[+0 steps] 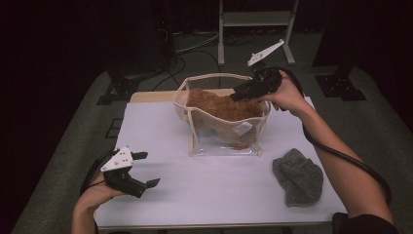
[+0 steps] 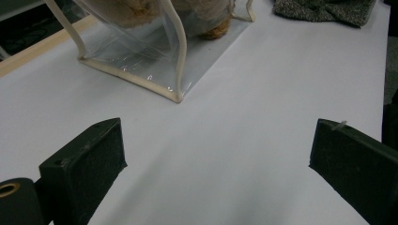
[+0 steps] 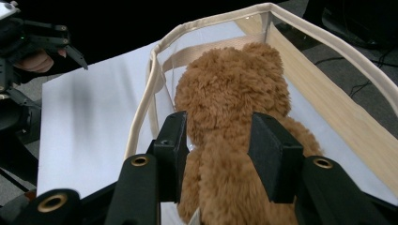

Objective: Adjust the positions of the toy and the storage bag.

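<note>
Looking down from the high view, my right gripper (image 1: 237, 95) sits over the clear bag (image 1: 224, 146) mid-table, with the brown teddy bear (image 1: 221, 106) inside. My left gripper (image 1: 146, 169) hovers at the near left corner, jaws released. A grey cloth (image 1: 298, 176) lies right of the bag. Left gripper view: wide jaws over bare table (image 2: 234, 140). Right gripper view: jaws flank the bear, partly spread; contact unclear.

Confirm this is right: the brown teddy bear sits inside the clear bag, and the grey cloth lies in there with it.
Not quite. The teddy bear is inside the clear bag, but the high view shows the grey cloth lying on the table outside the bag, toward the near right corner.
</note>
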{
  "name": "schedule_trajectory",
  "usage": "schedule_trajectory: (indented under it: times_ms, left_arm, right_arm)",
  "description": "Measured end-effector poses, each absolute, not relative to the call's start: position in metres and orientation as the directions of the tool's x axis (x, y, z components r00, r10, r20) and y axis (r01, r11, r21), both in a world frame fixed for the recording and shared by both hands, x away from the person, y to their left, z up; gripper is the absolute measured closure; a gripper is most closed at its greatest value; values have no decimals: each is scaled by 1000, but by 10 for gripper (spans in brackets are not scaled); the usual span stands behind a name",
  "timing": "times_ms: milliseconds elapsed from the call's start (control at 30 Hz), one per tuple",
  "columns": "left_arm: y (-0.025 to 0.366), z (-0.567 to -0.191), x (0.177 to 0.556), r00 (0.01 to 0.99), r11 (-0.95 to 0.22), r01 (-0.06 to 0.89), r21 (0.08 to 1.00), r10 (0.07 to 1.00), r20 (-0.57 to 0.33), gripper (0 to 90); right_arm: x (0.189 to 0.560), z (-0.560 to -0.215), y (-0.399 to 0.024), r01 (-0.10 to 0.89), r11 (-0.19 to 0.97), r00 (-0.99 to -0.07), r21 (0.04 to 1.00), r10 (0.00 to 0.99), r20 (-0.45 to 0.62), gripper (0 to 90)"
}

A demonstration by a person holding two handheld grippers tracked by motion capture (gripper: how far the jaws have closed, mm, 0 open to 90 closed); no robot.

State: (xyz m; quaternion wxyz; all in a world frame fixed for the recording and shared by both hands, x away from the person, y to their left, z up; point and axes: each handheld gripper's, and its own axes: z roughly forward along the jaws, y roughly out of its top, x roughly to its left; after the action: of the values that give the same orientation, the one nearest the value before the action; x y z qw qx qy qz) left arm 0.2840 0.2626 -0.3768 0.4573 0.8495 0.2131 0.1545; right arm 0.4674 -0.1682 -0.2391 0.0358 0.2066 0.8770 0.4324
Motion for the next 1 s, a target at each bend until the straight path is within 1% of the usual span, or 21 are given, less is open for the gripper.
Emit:
schedule_trajectory:
  times_ms: [633, 733, 1000]
  left_arm:
    - [267, -376, 284, 854, -472, 223, 853, 517, 62, 30]
    - [267, -377, 284, 853, -470, 224, 854, 518, 61, 31]
    - [269, -378, 285, 852, -468, 229, 854, 520, 57, 31]
  right_arm:
    - [436, -242, -238, 384, 461, -868, 800, 475, 144, 520]
    - [432, -245, -249, 399, 445, -858, 802, 490, 155, 493]
    - [420, -256, -277, 432, 410, -833, 803, 523, 181, 460]
